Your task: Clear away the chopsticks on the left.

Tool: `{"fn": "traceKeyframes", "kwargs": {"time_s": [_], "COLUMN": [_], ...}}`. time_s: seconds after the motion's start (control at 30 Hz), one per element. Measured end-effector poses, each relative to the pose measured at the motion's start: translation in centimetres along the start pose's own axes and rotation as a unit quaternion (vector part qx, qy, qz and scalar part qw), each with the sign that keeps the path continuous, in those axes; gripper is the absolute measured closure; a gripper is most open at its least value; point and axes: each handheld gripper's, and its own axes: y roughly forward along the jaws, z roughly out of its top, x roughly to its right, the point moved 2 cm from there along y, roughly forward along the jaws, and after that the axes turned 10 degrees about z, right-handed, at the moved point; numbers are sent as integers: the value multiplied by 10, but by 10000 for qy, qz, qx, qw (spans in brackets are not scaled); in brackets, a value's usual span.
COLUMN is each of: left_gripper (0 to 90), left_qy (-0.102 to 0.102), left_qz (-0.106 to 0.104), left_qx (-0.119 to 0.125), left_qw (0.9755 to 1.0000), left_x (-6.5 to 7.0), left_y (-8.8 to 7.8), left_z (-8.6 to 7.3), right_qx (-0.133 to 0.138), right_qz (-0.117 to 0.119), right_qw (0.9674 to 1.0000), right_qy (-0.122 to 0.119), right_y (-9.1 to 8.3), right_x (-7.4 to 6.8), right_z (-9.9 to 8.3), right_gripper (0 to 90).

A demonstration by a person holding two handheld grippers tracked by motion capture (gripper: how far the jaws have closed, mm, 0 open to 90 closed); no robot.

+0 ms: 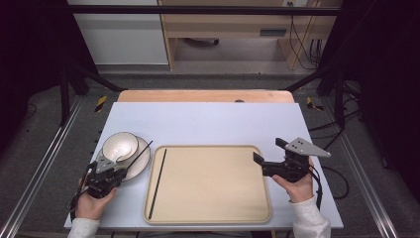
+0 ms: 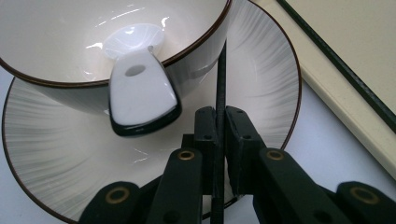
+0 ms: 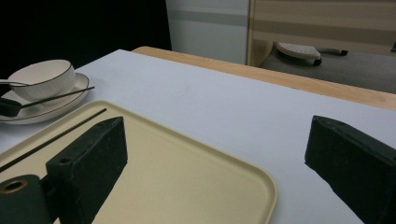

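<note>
A cream bowl (image 1: 120,145) with a dark rim stands on a matching plate (image 1: 141,161) at the table's left. A white spoon (image 2: 140,91) with a dark underside rests in the bowl (image 2: 56,32), its handle over the rim. My left gripper (image 2: 220,116) is shut on a black chopstick (image 2: 220,79) that lies across the plate (image 2: 266,84) beside the bowl. In the high view this left gripper (image 1: 120,170) sits at the plate's near edge. A second black chopstick (image 1: 158,182) lies along the left side of the beige tray (image 1: 213,210). My right gripper (image 1: 269,150) is open over the tray's right edge, holding nothing.
The tray (image 3: 187,182) takes up the middle of the pale blue table (image 1: 208,121). A wooden strip (image 1: 205,95) runs along the table's far edge, with black frame posts beyond. The table's right edge lies close to my right hand.
</note>
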Motion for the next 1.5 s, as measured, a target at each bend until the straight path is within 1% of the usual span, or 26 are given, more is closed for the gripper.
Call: {"fn": "traceKeyframes", "kwargs": {"time_s": [0.13, 0.2, 0.43, 0.57, 0.63, 0.73, 0.77, 0.8, 0.83, 0.87, 0.9, 0.93, 0.97, 1.0, 1.03, 1.07, 1.13, 1.17, 1.3, 1.33, 1.37, 1.4, 1.47, 1.5], "left_gripper": [846, 849, 851, 852, 852, 852, 852, 852, 852, 852, 852, 852, 852, 852, 852, 852, 852, 852, 852, 852, 852, 852, 852, 852], "left_qy": [-1, -4, 13, -13, -2, 2, -6, -6, -9, -70, -70, -97, -150, -150, -193, -193, -210, -180, -232, -293, -308, -308, -358, -358], "left_qz": [-31, -19, -9, 19, 19, 34, 39, 39, 48, 44, 44, 59, 48, 48, 47, 47, 19, 20, 32, 48, 50, 50, 100, 100], "left_qx": [4, 6, 23, 164, 192, 331, 427, 427, 492, 578, 578, 632, 687, 687, 722, 722, 758, 764, 866, 932, 944, 944, 1027, 1027], "left_qw": [10000, 10000, 10000, 9999, 9998, 9994, 9991, 9991, 9988, 9983, 9983, 9979, 9975, 9975, 9972, 9972, 9969, 9969, 9960, 9952, 9950, 9950, 9940, 9940], "left_x": [2, 2, 5, 9, 10, 13, 17, 17, 18, 22, 22, 24, 29, 29, 34, 34, 40, 43, 56, 62, 65, 65, 73, 73], "left_y": [0, -1, -3, -9, -10, -17, -22, -22, -25, -29, -29, -31, -35, -35, -38, -38, -40, -42, -45, -47, -48, -48, -49, -49], "left_z": [0, 0, 1, 3, 4, 7, 9, 9, 9, 11, 11, 12, 14, 14, 16, 16, 17, 18, 22, 24, 24, 24, 26, 26], "right_qx": [17, 16, 9, 15, 20, 28, 39, 39, 41, 75, 75, 73, 77, 80, 82, 82, 96, 96, 110, 110, 102, 109, 92, 92], "right_qz": [10, 12, 7, 3, -1, -2, -16, -16, -21, -19, -19, -30, -40, -51, -50, -50, -61, -61, -65, -66, -66, -67, -67, -73], "right_qw": [10000, 10000, 10000, 10000, 10000, 10000, 10000, 10000, 10000, 10000, 10000, 10000, 10000, 10000, 10000, 10000, 9999, 9999, 9999, 9999, 9999, 9999, 9999, 9999], "right_qy": [-14, 23, 25, 23, 26, 18, 17, 17, 20, 6, 6, -4, 15, 11, 7, 7, -8, -8, -10, -10, -5, -4, 1, 2], "right_y": [-1, -1, -1, -2, -2, -3, -4, -4, -4, -5, -5, -6, -6, -6, -6, -6, -7, -7, -7, -7, -7, -7, -7, -7], "right_x": [0, 0, 0, 0, 0, 0, 0, 0, 0, 1, 1, 1, 1, 1, 1, 1, 2, 2, 2, 2, 2, 2, 2, 2], "right_z": [0, 1, 1, 1, 1, 2, 2, 2, 2, 2, 2, 3, 3, 3, 3, 3, 3, 3, 3, 3, 3, 3, 3, 3], "right_gripper": [59, 59, 59, 59, 59, 59, 59, 59, 59, 58, 58, 57, 55, 54, 54, 54, 53, 53, 53, 53, 52, 53, 53, 53]}}
